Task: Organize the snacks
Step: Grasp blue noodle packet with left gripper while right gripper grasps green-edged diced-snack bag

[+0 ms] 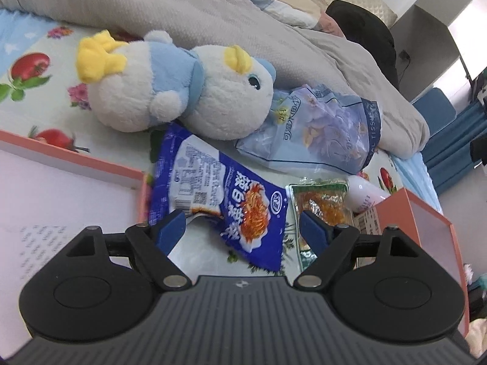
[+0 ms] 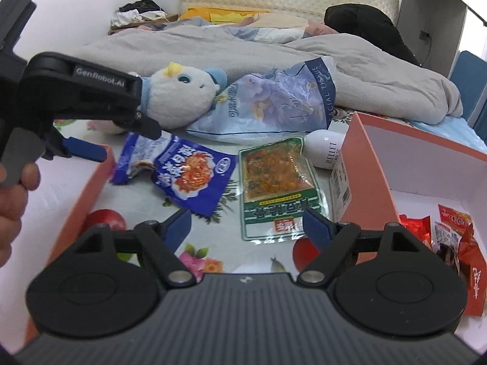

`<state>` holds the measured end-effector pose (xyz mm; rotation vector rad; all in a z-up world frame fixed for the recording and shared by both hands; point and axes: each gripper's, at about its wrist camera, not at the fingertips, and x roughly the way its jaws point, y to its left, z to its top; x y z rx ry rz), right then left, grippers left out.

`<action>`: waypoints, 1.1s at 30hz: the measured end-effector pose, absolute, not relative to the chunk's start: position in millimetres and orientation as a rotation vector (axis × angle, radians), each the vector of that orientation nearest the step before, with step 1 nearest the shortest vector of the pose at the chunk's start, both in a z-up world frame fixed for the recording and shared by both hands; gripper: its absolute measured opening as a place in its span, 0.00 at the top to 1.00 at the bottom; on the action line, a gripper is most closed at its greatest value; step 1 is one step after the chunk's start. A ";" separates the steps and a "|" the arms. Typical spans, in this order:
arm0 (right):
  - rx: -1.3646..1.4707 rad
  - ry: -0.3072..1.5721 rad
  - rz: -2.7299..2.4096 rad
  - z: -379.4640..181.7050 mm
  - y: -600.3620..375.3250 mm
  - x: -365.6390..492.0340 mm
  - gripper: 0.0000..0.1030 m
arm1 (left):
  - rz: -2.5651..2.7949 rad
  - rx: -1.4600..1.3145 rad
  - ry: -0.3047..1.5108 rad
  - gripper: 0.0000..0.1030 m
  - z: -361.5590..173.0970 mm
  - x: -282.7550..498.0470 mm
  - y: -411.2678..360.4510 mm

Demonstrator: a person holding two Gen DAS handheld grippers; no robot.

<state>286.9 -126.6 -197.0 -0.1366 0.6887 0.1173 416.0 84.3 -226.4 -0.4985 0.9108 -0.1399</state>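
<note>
1. The orange box [image 2: 380, 164] at 3 o'clock in the right wrist view already holds red snack packs [image 2: 453, 231]. Its near wall stands tall, so I judge a carried packet could catch on it.
2. The blue packet [image 1: 225, 200] lies on the bedsheet [image 1: 39, 103], long axis running 10 to 4 o'clock; crumpled, it may slip.
3. The green packet [image 2: 274, 188] lies flat, long axis 12 to 6.
4. The left gripper [image 1: 242, 228] and right gripper [image 2: 249, 225] both gape wide, holding nothing.
</note>
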 end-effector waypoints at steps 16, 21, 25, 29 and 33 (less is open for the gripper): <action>-0.203 0.699 0.017 -234.7 -121.6 346.6 0.20 | -0.082 -0.538 0.990 0.18 -268.4 455.8 76.1; -0.217 0.690 0.005 -235.9 -126.8 367.7 0.20 | -0.052 -0.466 0.975 0.18 -260.8 458.5 77.4; -0.207 0.705 0.047 -242.3 -130.9 389.2 0.18 | -0.052 -0.364 0.968 0.12 -252.9 469.0 74.0; -0.224 0.701 0.082 -253.9 -131.1 402.7 0.17 | -0.066 -0.243 0.987 0.08 -257.8 482.4 66.9; -0.230 0.704 0.073 -259.4 -127.4 411.3 0.09 | -0.086 -0.165 1.019 0.07 -270.5 492.5 59.2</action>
